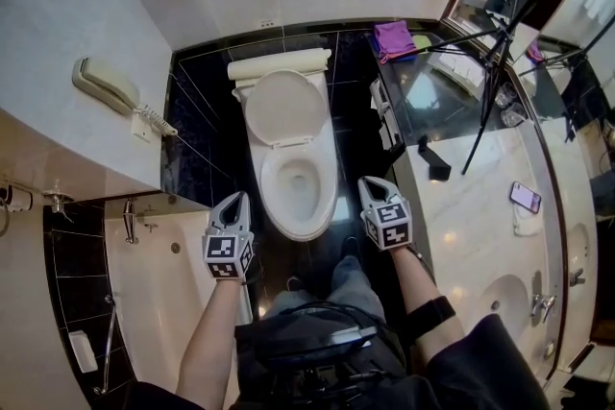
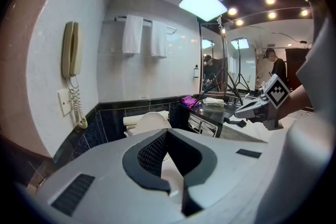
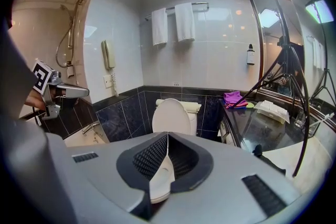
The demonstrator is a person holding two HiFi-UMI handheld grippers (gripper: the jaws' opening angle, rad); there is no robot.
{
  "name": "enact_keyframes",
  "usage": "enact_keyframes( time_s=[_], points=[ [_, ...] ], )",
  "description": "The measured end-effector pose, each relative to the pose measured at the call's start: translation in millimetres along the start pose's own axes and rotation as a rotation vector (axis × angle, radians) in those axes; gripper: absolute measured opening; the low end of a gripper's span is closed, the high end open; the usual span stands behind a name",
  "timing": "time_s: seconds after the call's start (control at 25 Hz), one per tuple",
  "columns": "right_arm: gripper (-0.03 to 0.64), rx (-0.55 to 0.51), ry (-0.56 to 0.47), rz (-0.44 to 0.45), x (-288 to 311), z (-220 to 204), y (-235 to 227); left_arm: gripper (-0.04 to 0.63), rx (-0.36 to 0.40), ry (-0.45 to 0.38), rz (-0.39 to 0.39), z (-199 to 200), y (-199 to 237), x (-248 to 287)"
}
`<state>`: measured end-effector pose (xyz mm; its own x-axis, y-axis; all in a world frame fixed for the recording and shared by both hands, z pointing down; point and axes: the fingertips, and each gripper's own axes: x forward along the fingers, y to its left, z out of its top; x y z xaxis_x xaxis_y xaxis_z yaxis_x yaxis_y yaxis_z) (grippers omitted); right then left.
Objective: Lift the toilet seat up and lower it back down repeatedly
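Right gripper (image 3: pixel 167 135) jaws together, nothing gripped, pointing at white toilet (image 3: pixel 160 181). Toilet lid (image 3: pixel 170 117) stands upright; the seat is possibly up too. Left gripper (image 3: pixel 62 92) at far left. Two white towels (image 3: pixel 172 23) on the rail above, wall phone (image 3: pixel 108 55) left.

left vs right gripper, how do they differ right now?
Left gripper sits left of the toilet, by the bathtub; right gripper sits right of it, by the counter. Right gripper's tips reach slightly further forward than left gripper's. Shared: both shut, empty, pointed at the toilet, touching nothing.
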<state>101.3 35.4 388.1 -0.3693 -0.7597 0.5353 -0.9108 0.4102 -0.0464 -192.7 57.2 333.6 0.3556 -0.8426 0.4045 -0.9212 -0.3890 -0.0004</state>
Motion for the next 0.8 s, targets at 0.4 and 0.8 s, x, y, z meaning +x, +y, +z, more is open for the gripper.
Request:
enact_keyframes(
  time_s=[0.4, 0.8],
  points=[
    [0.132, 0.075, 0.135, 0.033, 70.7, -101.3, -11.7, -0.005, 0.06, 0.081, -0.031, -59.7, -16.8, 57.0],
    [0.177, 0.207, 0.317, 0.096, 159.7, -260.9, -7.2, -0.005, 0.068, 0.146, -0.051, -168.6, -20.0, 121.8]
  ],
)
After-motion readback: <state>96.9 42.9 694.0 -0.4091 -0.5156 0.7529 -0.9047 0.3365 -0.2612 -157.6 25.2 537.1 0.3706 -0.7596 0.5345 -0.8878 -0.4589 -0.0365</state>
